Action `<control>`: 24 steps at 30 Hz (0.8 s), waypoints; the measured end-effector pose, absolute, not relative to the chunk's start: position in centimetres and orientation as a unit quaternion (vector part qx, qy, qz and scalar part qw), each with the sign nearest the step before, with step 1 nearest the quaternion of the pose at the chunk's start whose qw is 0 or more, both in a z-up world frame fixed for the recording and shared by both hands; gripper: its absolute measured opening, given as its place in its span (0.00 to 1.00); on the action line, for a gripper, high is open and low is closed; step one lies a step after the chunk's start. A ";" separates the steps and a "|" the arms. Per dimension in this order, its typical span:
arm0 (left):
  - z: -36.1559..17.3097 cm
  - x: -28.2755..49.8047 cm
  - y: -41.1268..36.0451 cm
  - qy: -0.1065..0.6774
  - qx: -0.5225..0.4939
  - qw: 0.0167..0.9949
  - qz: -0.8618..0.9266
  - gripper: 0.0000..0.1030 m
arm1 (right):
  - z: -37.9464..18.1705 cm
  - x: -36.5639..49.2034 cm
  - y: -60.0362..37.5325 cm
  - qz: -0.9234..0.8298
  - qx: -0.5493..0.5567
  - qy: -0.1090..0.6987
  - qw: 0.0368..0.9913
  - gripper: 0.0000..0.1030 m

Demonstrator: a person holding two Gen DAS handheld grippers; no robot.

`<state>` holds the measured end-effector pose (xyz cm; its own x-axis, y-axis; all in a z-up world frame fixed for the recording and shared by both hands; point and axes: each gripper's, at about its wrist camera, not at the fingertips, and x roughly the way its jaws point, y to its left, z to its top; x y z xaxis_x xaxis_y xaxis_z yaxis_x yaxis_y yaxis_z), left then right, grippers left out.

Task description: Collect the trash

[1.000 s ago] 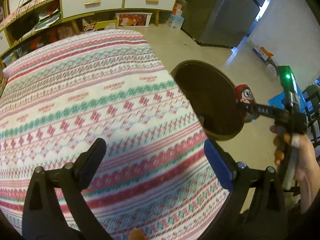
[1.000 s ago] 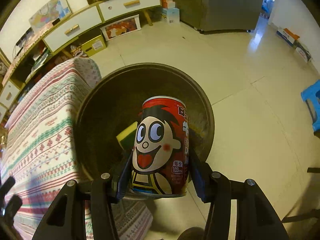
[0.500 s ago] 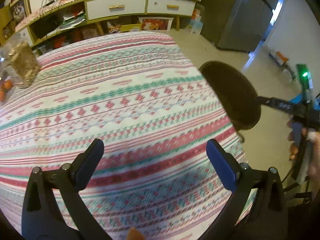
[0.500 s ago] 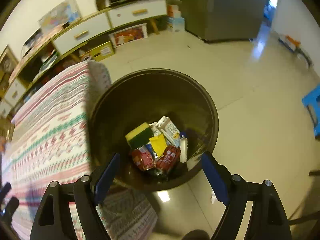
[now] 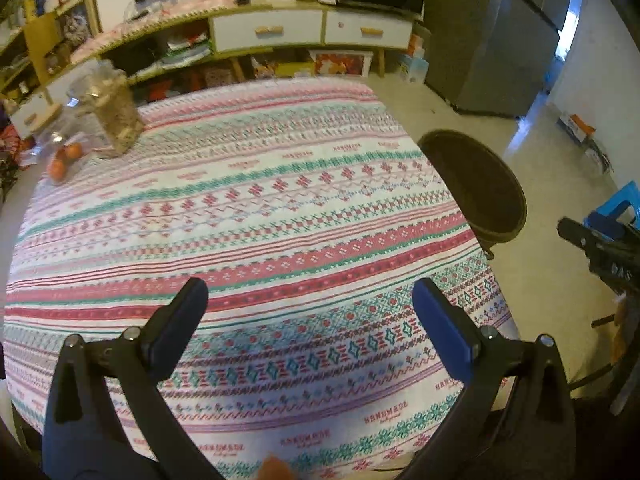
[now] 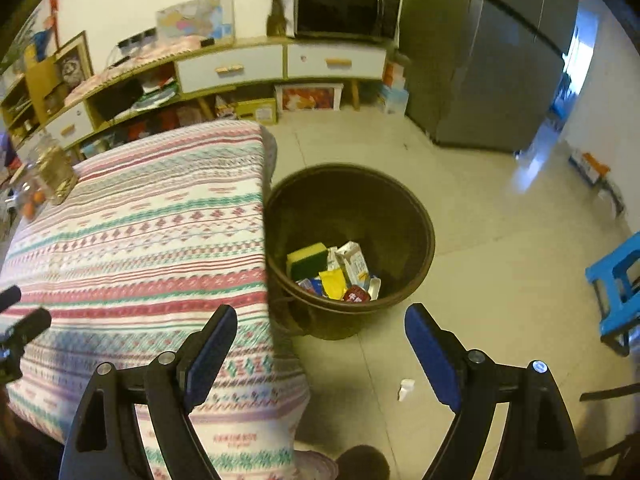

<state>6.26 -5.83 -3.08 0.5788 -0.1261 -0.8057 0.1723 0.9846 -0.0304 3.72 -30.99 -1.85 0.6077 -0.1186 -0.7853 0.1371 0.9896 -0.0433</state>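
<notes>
Trash, including the red cartoon-faced drink can your right gripper was pinching a second ago, now lies in the round dark brown bin beside the striped-cloth table. Both your right and left gripper stand spread, empty. That deposit appears complete.

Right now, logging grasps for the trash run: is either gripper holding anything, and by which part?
Nothing is held. The left gripper and right gripper both gape with nothing between their fingers.
</notes>
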 end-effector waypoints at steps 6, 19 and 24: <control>-1.2 3.4 -4.7 0.410 0.014 0.910 -0.058 0.98 | 0.5 0.3 -28.3 -0.067 -0.005 0.373 0.925 0.90; 1.5 0.7 -3.3 0.320 0.009 0.947 -0.005 0.99 | 3.1 -0.8 -24.7 -0.043 -0.039 0.283 0.957 0.98; 1.2 0.7 -3.7 0.321 0.013 0.947 -0.001 0.99 | 2.2 -0.7 -24.2 -0.030 -0.046 0.303 0.951 0.98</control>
